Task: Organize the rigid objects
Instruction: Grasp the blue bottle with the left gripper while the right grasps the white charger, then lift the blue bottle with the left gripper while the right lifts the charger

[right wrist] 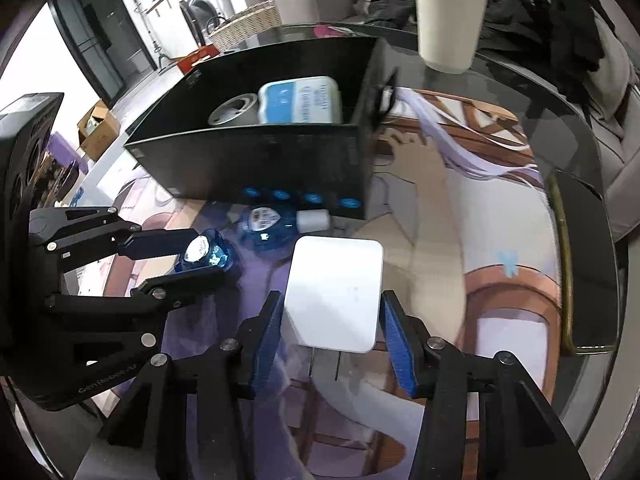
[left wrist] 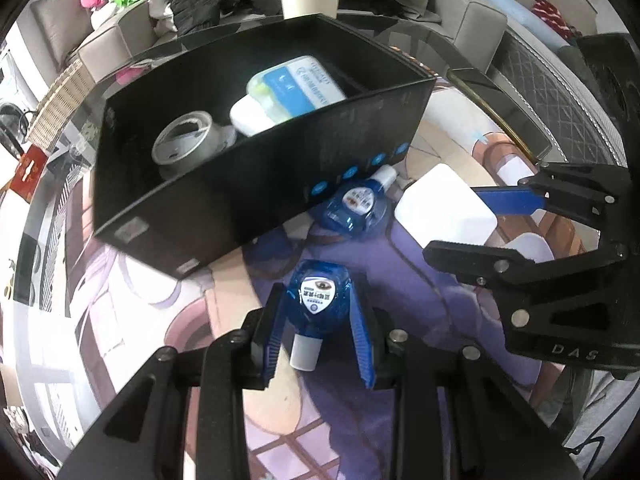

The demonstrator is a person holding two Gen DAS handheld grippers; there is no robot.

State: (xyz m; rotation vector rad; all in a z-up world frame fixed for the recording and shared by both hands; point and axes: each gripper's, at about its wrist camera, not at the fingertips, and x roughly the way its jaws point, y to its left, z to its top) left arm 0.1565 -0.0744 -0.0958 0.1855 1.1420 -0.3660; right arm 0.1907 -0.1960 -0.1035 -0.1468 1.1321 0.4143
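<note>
My left gripper (left wrist: 318, 300) is shut on a blue eye-drop bottle (left wrist: 318, 300) with a white cap, held just above the mat; it also shows in the right wrist view (right wrist: 204, 254). A second blue bottle (left wrist: 356, 204) lies on the mat against the black box (left wrist: 256, 196). My right gripper (right wrist: 332, 308) stands around a white plug adapter (right wrist: 334, 296), its pads (right wrist: 394, 332) close to the sides; the adapter's prongs point toward me. The box (right wrist: 280, 160) holds a grey tape roll (left wrist: 186, 144) and a white-and-blue case (left wrist: 292, 88).
A beige cup (right wrist: 448, 20) stands on the glass table behind the box. A printed mat (right wrist: 440, 240) covers the table. Sofas with dark clothes lie beyond the table's far edge. A wicker basket (left wrist: 60, 100) is at the left.
</note>
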